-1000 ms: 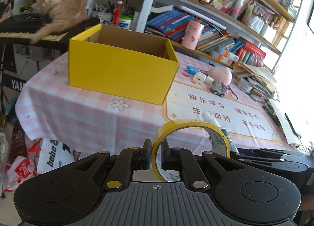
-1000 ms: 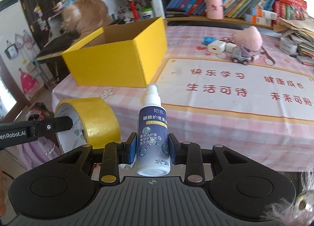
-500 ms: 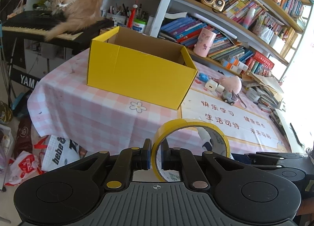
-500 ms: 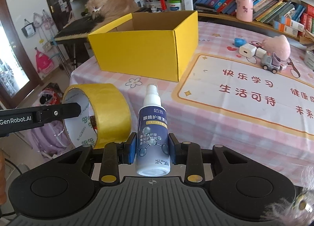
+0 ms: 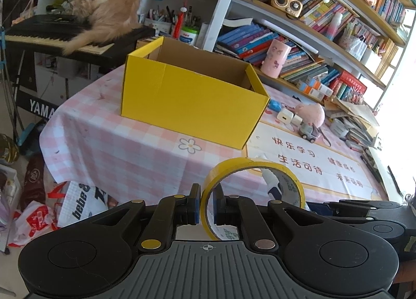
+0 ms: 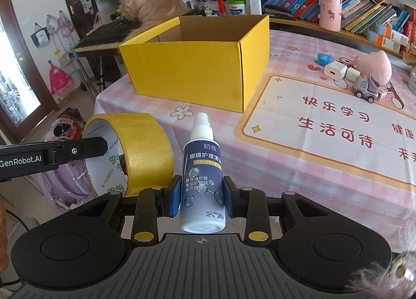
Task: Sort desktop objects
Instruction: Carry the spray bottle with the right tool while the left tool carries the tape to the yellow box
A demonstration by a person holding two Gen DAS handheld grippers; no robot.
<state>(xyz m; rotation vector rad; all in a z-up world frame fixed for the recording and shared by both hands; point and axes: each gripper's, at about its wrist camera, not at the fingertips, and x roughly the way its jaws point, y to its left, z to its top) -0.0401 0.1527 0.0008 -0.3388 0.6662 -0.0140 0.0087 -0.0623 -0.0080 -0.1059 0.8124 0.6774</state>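
Okay, my left gripper (image 5: 206, 204) pinches the yellow tape roll (image 5: 253, 190) by its wall, near table edge | my right gripper (image 6: 200, 199) clamps the spray bottle (image 6: 201, 177) upright | yellow box (image 5: 192, 101) sits open, far left on the checked cloth (image 5: 117, 148)

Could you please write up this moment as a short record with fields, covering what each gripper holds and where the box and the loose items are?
left gripper: shut on the wall of the yellow tape roll
right gripper: shut on the spray bottle, nozzle up
yellow box: open, on the checked tablecloth, ahead of both grippers
loose items: toy truck, pink plush, white charger, right of the box
cat: on the keyboard behind the table
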